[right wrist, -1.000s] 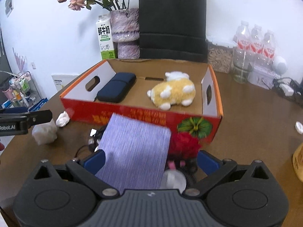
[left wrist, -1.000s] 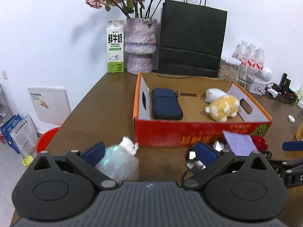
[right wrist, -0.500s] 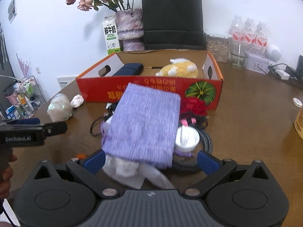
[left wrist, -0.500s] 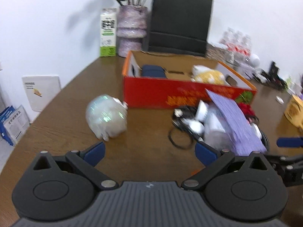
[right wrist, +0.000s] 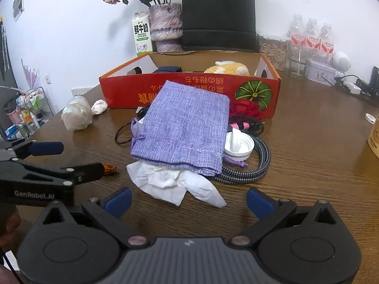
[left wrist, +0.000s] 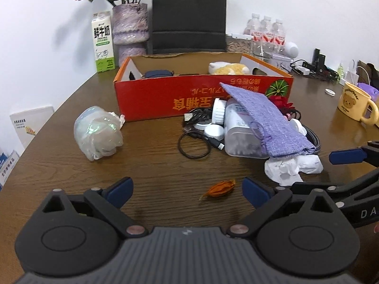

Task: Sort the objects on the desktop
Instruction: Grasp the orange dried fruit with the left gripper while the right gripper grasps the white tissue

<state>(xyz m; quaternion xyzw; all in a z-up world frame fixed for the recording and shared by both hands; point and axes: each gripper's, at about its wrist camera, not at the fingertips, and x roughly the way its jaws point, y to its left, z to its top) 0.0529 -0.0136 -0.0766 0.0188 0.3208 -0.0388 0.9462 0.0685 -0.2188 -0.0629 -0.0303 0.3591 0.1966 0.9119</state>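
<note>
A red cardboard box (left wrist: 165, 94) (right wrist: 123, 90) holds a dark blue case (left wrist: 158, 73) and a yellow plush toy (left wrist: 229, 68). In front of it lies a pile: a purple knit pouch (left wrist: 263, 118) (right wrist: 187, 125), crumpled white tissue (left wrist: 291, 165) (right wrist: 175, 182), a clear plastic jar (left wrist: 236, 132), white lids (right wrist: 238, 143), black cables (left wrist: 194, 142) and a braided cable (right wrist: 258, 163). A wrapped plastic bundle (left wrist: 97, 132) (right wrist: 75, 116) sits left. An orange peel scrap (left wrist: 221, 188) lies between my left gripper's (left wrist: 187, 189) open fingers. My right gripper (right wrist: 188, 201) is open and empty before the tissue.
A yellow mug (left wrist: 355, 105) stands at the right. A milk carton (left wrist: 102, 42), a vase (left wrist: 130, 30), a black paper bag (left wrist: 189, 16) and water bottles (left wrist: 266, 32) line the back wall. A red fabric flower (right wrist: 246, 108) lies against the box.
Both grippers have pulled back from the box toward the table's near side and lowered. The pile and the orange scrap have come into view. Both stay open and empty.
</note>
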